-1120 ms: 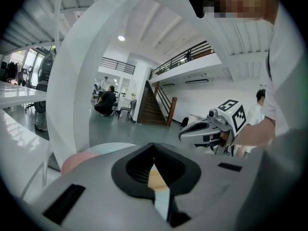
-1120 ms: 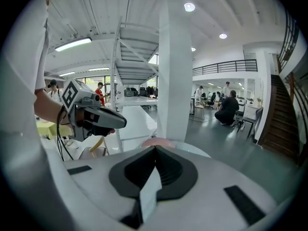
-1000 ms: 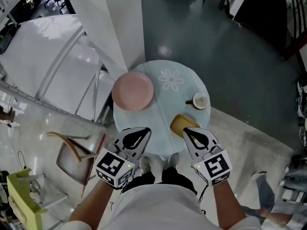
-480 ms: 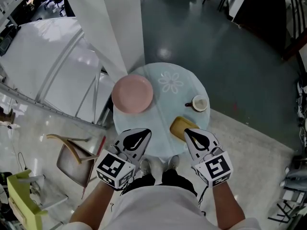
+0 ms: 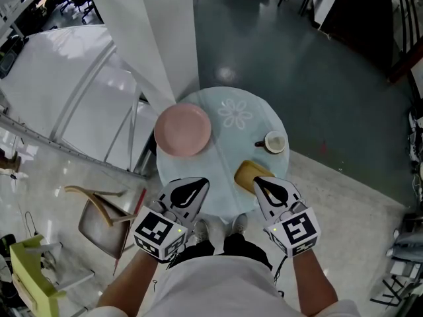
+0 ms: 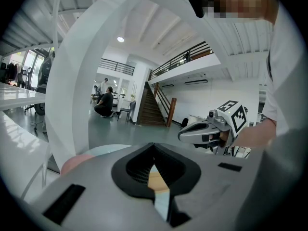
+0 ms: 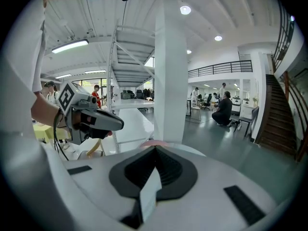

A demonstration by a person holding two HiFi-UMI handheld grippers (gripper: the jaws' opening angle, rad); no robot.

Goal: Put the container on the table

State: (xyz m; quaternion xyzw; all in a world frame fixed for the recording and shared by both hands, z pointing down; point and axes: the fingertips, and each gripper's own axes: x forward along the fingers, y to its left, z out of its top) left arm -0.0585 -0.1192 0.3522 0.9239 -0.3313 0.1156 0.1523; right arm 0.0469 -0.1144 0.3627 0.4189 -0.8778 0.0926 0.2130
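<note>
A yellow container [image 5: 249, 172] sits on the round pale-blue table [image 5: 258, 127] near its front right edge. In the head view my right gripper [image 5: 258, 181] hovers just in front of the container, its tip at the container's near side, jaws shut and empty. My left gripper [image 5: 199, 182] is level with it over the table's front left edge, also shut on nothing. A pink plate [image 5: 183, 127] lies at the table's left and a small cup [image 5: 275, 140] at its right. From the left gripper view [image 6: 154, 146] the right gripper [image 6: 211, 131] shows; from the right gripper view [image 7: 155, 148], the left gripper [image 7: 91, 120].
A white pillar [image 5: 165, 32] rises right behind the table. A wooden chair [image 5: 99, 213] stands to the left on the pale floor, with a lime-green object [image 5: 26, 263] further left. White framed structures fill the upper left. Dark floor lies beyond the table. People are far off.
Hardly anything differs: both grippers hold their places at the table's front edge, with only a slight shift of the head view.
</note>
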